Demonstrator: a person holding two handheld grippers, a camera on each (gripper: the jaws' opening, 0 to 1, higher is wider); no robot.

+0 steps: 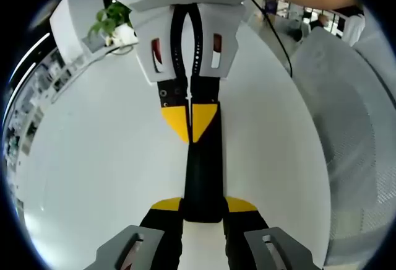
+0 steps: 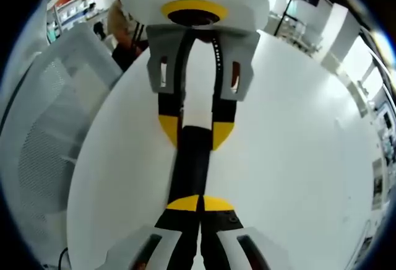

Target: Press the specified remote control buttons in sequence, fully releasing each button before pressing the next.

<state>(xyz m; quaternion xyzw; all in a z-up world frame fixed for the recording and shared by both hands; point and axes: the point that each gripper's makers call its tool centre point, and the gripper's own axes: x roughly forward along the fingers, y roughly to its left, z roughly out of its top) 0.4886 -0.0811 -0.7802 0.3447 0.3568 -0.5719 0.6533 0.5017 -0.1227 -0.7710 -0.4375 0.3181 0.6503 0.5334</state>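
Note:
A long black remote [image 1: 203, 171] lies lengthwise over the white table, clamped at its near end between the yellow-tipped jaws of my left gripper [image 1: 204, 207]. My right gripper [image 1: 190, 118] comes in from the far side with its jaws shut together, the tips down on the remote's far end. In the right gripper view the same remote [image 2: 190, 165] runs from my shut right gripper [image 2: 199, 204] up to the left gripper [image 2: 195, 130], whose two yellow tips sit on either side of it. The remote's buttons are not discernible.
The round white table [image 1: 93, 158] spreads around the remote. A green plant in a white pot [image 1: 112, 23] stands at its far edge. A grey mesh chair [image 1: 359, 134] is beside the table, and a black cable [image 1: 276, 38] crosses the tabletop.

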